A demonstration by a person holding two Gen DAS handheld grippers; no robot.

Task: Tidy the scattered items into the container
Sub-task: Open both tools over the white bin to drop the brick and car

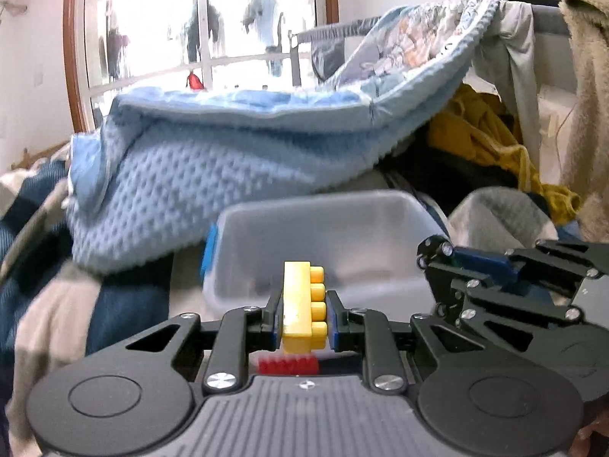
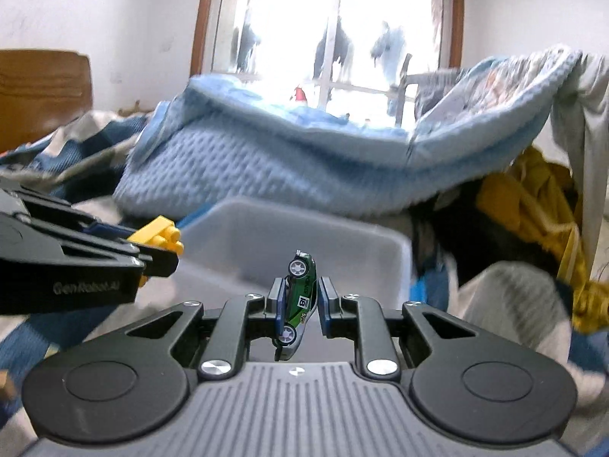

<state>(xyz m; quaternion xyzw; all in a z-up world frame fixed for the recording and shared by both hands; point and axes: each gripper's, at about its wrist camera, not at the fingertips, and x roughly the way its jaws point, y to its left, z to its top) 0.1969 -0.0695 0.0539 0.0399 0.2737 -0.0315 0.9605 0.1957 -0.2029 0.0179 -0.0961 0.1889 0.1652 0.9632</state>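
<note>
The translucent grey plastic container (image 1: 323, 243) with a blue latch on its side sits on the cluttered bed straight ahead of both our grippers, its rim just beyond the fingertips in each wrist view. Behind it, we see a large light-blue dimpled blanket (image 1: 213, 175) heaped up and drooping over the container's far edge, crowding the back of the opening. To the right of that, a mustard-yellow garment (image 2: 540, 205) lies bunched among dark clothes, with a grey cloth (image 1: 502, 217) lying beside the container's right side. A blue-and-cream checked bed cover (image 1: 57, 266) spreads out on the left. Our left gripper (image 1: 303, 312) is clamped on a yellow plastic building brick (image 1: 302, 306), studs facing right, held upright just in front of the container's near wall. Our right gripper (image 2: 298, 301) holds a small green toy race car (image 2: 298, 297) standing on end, wheels toward the left pad; the right pad looks slightly apart from it. A small red studded piece (image 1: 288, 365) shows beneath the yellow brick.
</note>
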